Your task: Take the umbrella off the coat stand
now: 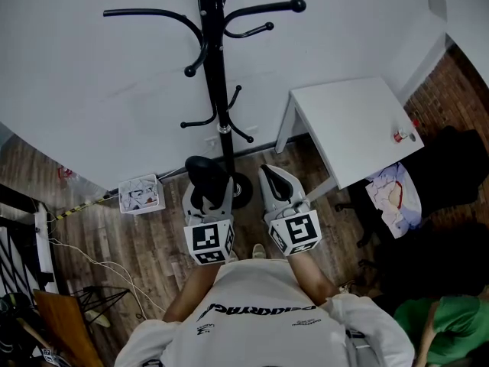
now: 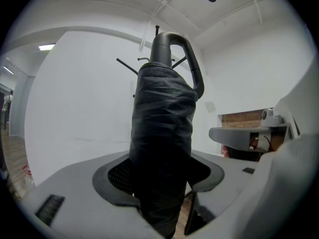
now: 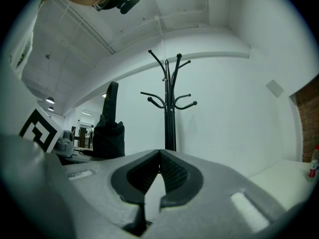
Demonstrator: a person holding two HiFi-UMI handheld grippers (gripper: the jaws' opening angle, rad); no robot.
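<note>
A black coat stand (image 1: 215,67) rises in front of me against the white wall, its hooks bare. In my left gripper (image 1: 208,193) stands a folded black umbrella (image 1: 203,176), apart from the stand. In the left gripper view the umbrella (image 2: 162,133) stands upright between the pads, its curved handle on top, and the left gripper (image 2: 159,185) is shut on its wrapped body. My right gripper (image 1: 276,178) is held level beside it with nothing in it. In the right gripper view the right gripper (image 3: 159,156) has its tips together, facing the coat stand (image 3: 169,98), with the umbrella (image 3: 109,128) at the left.
A white table (image 1: 351,128) stands right of the stand, with a small bottle (image 1: 403,135) near its edge. A printed box (image 1: 140,195) lies on the wooden floor by the wall at the left. Cables trail at lower left; dark chairs stand at the right.
</note>
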